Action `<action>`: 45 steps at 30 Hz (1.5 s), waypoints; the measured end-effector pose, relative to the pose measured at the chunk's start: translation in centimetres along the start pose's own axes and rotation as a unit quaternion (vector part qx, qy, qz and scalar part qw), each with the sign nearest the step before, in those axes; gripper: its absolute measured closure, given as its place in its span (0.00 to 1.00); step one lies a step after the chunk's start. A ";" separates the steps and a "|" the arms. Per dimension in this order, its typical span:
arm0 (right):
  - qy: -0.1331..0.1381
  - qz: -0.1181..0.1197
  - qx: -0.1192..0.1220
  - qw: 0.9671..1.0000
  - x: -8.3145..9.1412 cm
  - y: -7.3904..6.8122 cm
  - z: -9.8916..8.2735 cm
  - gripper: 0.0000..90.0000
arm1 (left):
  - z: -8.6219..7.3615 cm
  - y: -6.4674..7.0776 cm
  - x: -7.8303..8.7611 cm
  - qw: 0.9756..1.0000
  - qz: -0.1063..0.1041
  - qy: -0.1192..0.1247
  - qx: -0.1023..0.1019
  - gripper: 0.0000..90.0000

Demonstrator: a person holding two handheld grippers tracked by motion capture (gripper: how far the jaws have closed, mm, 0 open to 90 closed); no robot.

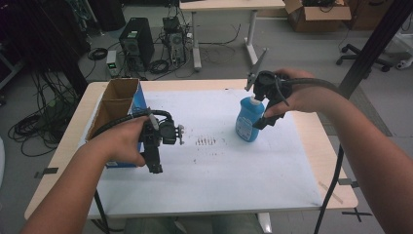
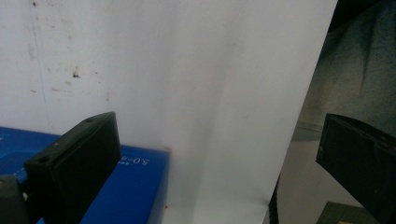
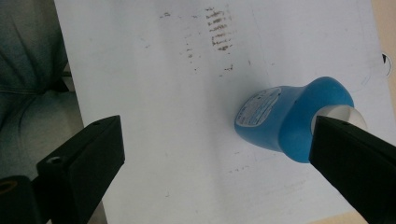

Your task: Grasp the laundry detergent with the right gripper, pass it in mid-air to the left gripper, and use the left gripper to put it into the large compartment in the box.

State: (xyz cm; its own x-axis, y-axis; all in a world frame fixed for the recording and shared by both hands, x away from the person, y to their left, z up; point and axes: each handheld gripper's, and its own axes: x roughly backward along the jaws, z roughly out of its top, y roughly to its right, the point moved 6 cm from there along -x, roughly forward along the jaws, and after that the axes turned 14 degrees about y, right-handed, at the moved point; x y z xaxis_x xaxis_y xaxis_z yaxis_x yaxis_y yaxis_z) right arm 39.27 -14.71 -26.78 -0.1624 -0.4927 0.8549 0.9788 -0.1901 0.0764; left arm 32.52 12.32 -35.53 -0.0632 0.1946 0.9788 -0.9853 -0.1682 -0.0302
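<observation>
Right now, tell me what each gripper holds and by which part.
Nothing is held. The right gripper hangs open above the blue bottle; the left gripper is open beside the blue box.

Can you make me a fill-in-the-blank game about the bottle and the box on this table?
1. The bottle on the white sheet is coloured ____.
2. The bottle stands upright, and its cap is coloured ____.
3. The cardboard box sits near the person's ____ gripper.
4. The right gripper hovers over the bottle with its fingers ____.

Missing words: blue; white; left; open
</observation>
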 end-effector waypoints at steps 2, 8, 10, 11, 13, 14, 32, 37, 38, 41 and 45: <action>-0.004 -0.002 -0.001 1.000 0.0 0.1 -0.2 0.04 | 0.0 0.0 0.0 1.000 0.002 -0.002 -0.001 0.00; -0.003 0.000 0.001 1.000 -0.2 -0.2 -0.3 0.04 | 0.2 0.2 0.2 1.000 0.005 -0.001 -0.001 0.00; -0.004 0.002 -0.002 1.000 -0.3 -0.4 -0.6 0.04 | 0.3 0.3 0.3 1.000 0.004 -0.002 -0.004 0.00; -0.004 0.002 -0.002 1.000 -0.4 -0.4 -0.7 0.04 | 0.3 0.3 0.3 1.000 0.004 -0.002 -0.004 0.00; -0.003 0.000 -0.003 1.000 -0.4 -0.4 -1.1 0.04 | 0.4 0.3 0.3 1.000 0.005 0.001 -0.003 0.00; -0.003 0.000 -0.003 1.000 -0.4 -0.4 -1.1 0.04 | 0.4 0.3 0.3 1.000 0.005 0.001 -0.003 0.00; 0.020 -0.016 -0.043 0.999 -1.1 -0.8 -4.2 0.05 | 0.2 0.9 0.5 1.000 0.007 0.001 -0.005 0.00; 0.024 -0.017 -0.054 0.998 -1.6 -0.7 -5.1 0.05 | 0.2 0.9 0.5 1.000 0.007 0.001 -0.003 0.00; 0.024 -0.018 -0.058 0.998 -1.7 -0.6 -5.3 0.05 | 0.2 0.9 0.5 1.000 0.006 0.000 -0.004 0.00; 0.029 -0.023 -0.070 0.997 -2.0 -0.3 -6.2 0.05 | 0.3 0.9 0.4 1.000 0.005 -0.002 -0.005 0.00; 0.030 -0.029 -0.079 0.996 -2.4 0.0 -6.8 0.05 | 0.3 1.0 0.2 1.000 0.002 -0.002 -0.006 0.00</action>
State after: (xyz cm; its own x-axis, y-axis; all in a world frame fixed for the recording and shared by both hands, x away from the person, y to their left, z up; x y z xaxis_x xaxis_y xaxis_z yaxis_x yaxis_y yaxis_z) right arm 38.82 -19.34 -32.34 -0.2305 -0.5265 0.8183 0.9363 -0.3490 0.0391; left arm 31.57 11.87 -35.27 -0.0667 0.1904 0.9794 -0.9870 -0.1566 -0.0367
